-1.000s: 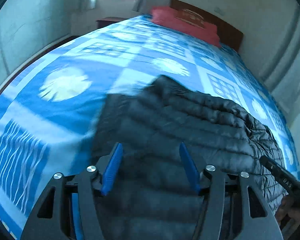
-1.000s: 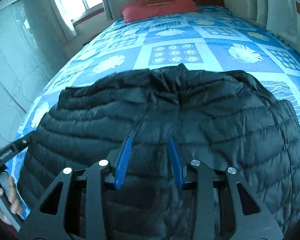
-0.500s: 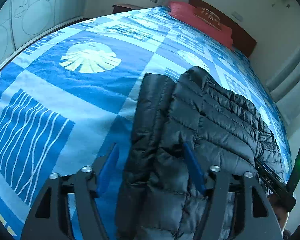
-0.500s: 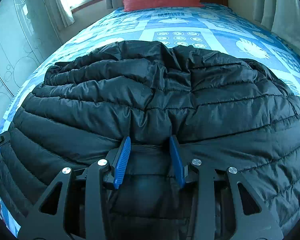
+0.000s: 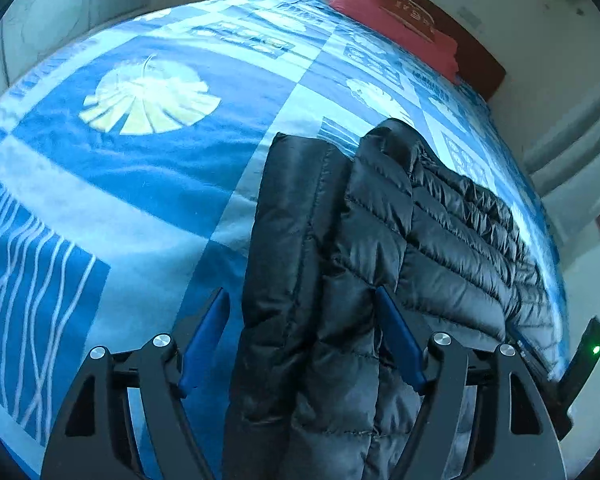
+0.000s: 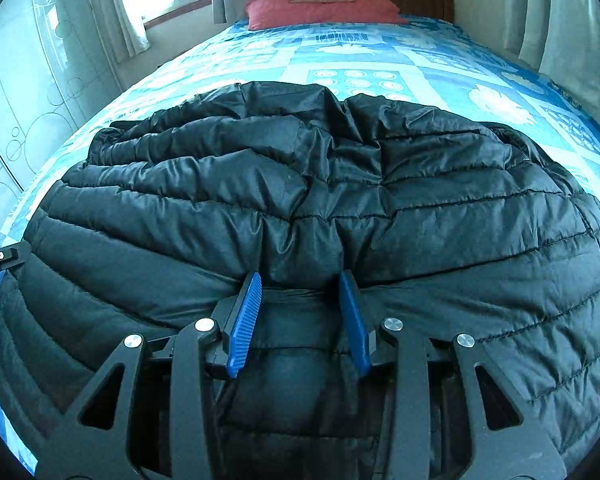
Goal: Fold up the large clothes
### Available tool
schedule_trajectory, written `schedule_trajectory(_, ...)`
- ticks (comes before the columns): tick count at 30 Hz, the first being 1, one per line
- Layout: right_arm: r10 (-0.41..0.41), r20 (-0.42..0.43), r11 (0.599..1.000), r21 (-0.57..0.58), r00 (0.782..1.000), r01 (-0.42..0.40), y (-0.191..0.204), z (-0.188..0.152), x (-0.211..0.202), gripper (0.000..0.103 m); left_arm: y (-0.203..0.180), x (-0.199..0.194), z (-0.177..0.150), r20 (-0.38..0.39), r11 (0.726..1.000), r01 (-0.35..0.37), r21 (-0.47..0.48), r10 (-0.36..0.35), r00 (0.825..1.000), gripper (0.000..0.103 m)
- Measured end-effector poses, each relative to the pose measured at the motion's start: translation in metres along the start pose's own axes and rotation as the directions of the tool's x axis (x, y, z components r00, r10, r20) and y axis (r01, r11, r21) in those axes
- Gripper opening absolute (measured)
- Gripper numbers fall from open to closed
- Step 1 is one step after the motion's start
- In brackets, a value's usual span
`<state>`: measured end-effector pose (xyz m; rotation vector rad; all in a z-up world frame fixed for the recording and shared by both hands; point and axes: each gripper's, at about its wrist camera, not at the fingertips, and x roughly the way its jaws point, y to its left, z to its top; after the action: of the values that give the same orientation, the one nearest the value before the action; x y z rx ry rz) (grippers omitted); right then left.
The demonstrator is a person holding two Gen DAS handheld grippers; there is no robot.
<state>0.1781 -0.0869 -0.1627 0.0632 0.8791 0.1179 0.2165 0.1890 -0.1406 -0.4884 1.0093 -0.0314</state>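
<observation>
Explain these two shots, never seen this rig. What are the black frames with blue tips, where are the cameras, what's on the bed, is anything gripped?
No robot here: a person holds a two-finger gripper in each hand. Each gripper carries a fisheye camera looking forward along its fingers, so the black frames with blue pads are the gripper itself, seen from behind.

One picture is from the left gripper, the other from the right gripper.

On the bed, over a blue patterned bedspread, lies a black quilted puffer jacket. A red pillow sits at the headboard.

Both grippers have jacket fabric between their pads. The right one's pads look closed on a bunched fold. The left one's pads stand wider, with a gap beside the fabric, so it looks open.
</observation>
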Motion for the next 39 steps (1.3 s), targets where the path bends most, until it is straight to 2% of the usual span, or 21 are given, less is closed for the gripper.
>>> schedule_trajectory(7, 0.003, 0.009, 1.000, 0.002, 1.000, -0.003, 0.000, -0.002, 0.000, 0.040, 0.018, 0.014, -0.002, -0.026, 0.990, 0.091, -0.111, -0.095, 0.995, 0.075)
schedule_trajectory(13, 0.006, 0.014, 1.000, 0.002, 1.000, -0.006, -0.001, -0.003, -0.002, 0.040, 0.039, 0.003, -0.012, 0.083, 0.948, 0.178, -0.264, -0.162, 0.983, 0.075)
schedule_trajectory(15, 0.007, 0.016, 1.000, 0.002, 1.000, -0.007, -0.001, -0.004, -0.002, 0.040, 0.035, 0.008, -0.012, 0.057, 0.951, 0.198, -0.236, -0.190, 0.980, 0.076)
schedule_trajectory(17, 0.007, 0.016, 1.000, 0.002, 1.000, -0.007, -0.001, -0.004, -0.002, 0.040, 0.026, 0.018, -0.012, -0.015, 0.934, 0.285, -0.215, -0.295, 0.955, 0.075)
schedule_trajectory(18, 0.006, 0.017, 1.000, 0.002, 1.000, -0.006, 0.000, -0.004, -0.002, 0.040, 0.023, 0.019, -0.012, -0.025, 0.930, 0.299, -0.212, -0.311, 0.950, 0.076)
schedule_trajectory(20, 0.008, 0.015, 1.000, 0.002, 1.000, -0.008, -0.001, -0.004, -0.002, 0.040, 0.019, 0.021, -0.012, -0.016, 0.941, 0.274, -0.199, -0.282, 0.959, 0.073)
schedule_trajectory(22, 0.011, 0.015, 1.000, 0.003, 1.000, -0.011, -0.001, -0.004, -0.002, 0.040, 0.022, 0.022, -0.013, -0.001, 0.937, 0.266, -0.228, -0.273, 0.962, 0.062)
schedule_trajectory(23, 0.009, 0.015, 1.000, 0.001, 1.000, -0.009, -0.001, -0.004, -0.002, 0.040, 0.022, 0.022, -0.014, 0.002, 0.932, 0.270, -0.242, -0.278, 0.961, 0.053)
schedule_trajectory(26, 0.005, 0.016, 1.000, -0.003, 1.000, -0.005, -0.001, -0.004, -0.002, 0.040, 0.015, 0.017, -0.014, 0.011, 0.939, 0.267, -0.218, -0.271, 0.963, 0.035)
schedule_trajectory(28, 0.006, 0.015, 1.000, -0.002, 1.000, -0.006, -0.001, -0.004, -0.002, 0.040, 0.007, 0.009, -0.013, 0.028, 0.947, 0.252, -0.198, -0.251, 0.968, 0.028)
schedule_trajectory(31, 0.007, 0.015, 1.000, 0.000, 1.000, -0.007, -0.001, -0.004, -0.002, 0.040, -0.015, -0.016, -0.013, 0.082, 0.962, 0.227, -0.150, -0.216, 0.973, 0.024)
schedule_trajectory(34, 0.005, 0.016, 1.000, -0.004, 1.000, -0.005, 0.000, -0.002, -0.005, 0.040, -0.035, -0.036, -0.012, 0.127, 0.970, 0.218, -0.110, -0.204, 0.971, 0.023)
schedule_trajectory(39, 0.055, 0.029, 0.998, 0.031, 0.998, -0.056, -0.018, 0.004, -0.037, 0.042, -0.092, -0.072, -0.012, 0.169, 0.979, 0.205, -0.008, -0.201, 0.965, 0.023)
